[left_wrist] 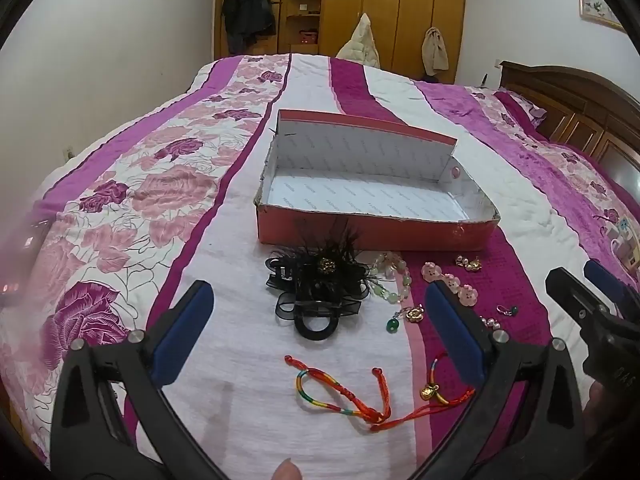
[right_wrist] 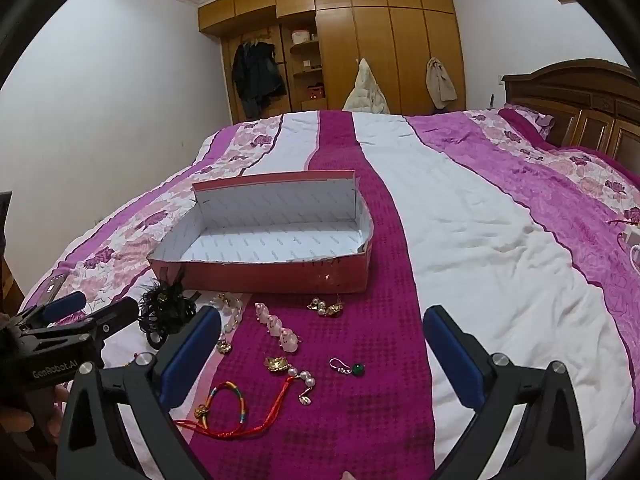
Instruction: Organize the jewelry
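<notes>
The red cardboard box (left_wrist: 372,236) is the landmark: a shallow, long rectangle with a white printed lining, its lid flap standing up along the far side, nothing inside it. It sits on a quilted bedspread (left_wrist: 224,320) striped in magenta, white and rose-patterned pink.

All the jewelry lies on the bedspread just in front of the box's near wall. At the box's left front corner, touching the wall, is a black feathered hair clip (left_wrist: 320,280) — wispy plumes, sheer ribbon loops, a small gold centre and a glossy plastic ring. Right of it curls one bracelet of pale green and milky round beads (left_wrist: 394,280). Further right along the box front lies one strip of four pink translucent bear-shaped beads (right_wrist: 279,326), and nearest the box's right front, a gold-and-pearl earring pair (right_wrist: 326,307). Further out from the box are two green-stone drop earrings (right_wrist: 352,368), well apart from each other, one gold flower piece with pearls (right_wrist: 294,372), and two woven cord bracelets: a rainbow one with red tails (left_wrist: 340,396) and a second carrying a gold charm (right_wrist: 224,408).

Both hand-held tools hover in front of the box, over the scattered pieces. The left gripper (left_wrist: 318,344) is released, blue-padded fingers spread wide with nothing between them — the right gripper (right_wrist: 322,356) likewise gapes, grasping nothing.
</notes>
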